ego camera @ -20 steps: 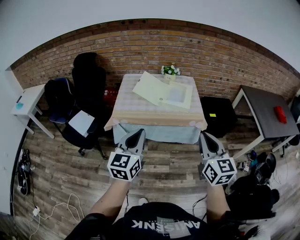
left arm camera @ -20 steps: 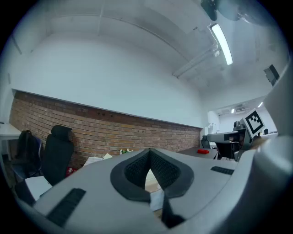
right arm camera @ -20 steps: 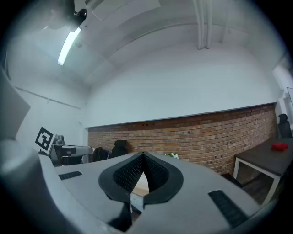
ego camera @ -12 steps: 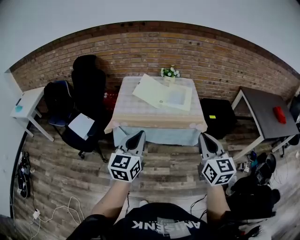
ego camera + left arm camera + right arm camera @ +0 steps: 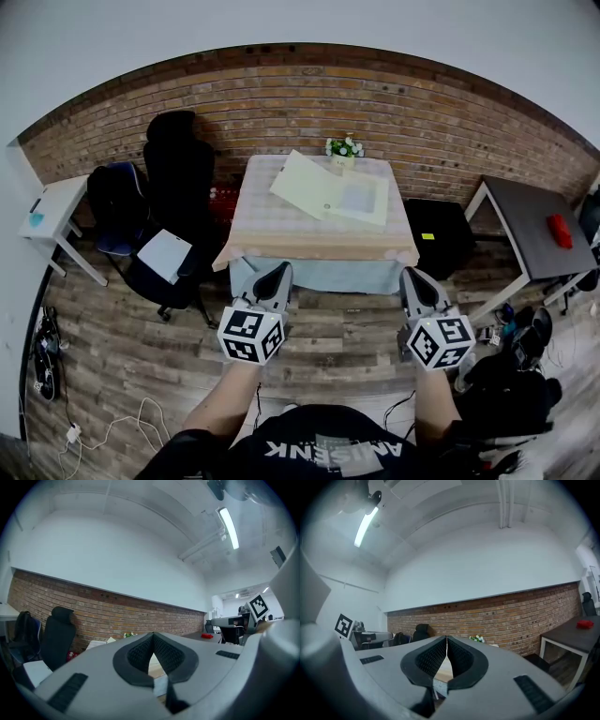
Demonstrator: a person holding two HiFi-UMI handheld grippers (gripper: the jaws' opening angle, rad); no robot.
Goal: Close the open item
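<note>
Pale cream flat case (image 5: 330, 192), perhaps a thin laptop, lies open on the far half of the counter (image 5: 314, 234) with the checked cloth, close to the far right corner and just in front of the small pot of white flowers (image 5: 343, 147). Its lid (image 5: 304, 180) stands tilted on the left side and its base lies to the right, so I judge the lid must swing to the right.

Your left claw (image 5: 272, 277) and your right claw (image 5: 419, 282) are both clenched on nothing, pointing level. They are short of the near edge of the counter, well apart from the case. The case is ahead, between them. Your left claw is on the lid side, so it seems better placed to push.
</note>
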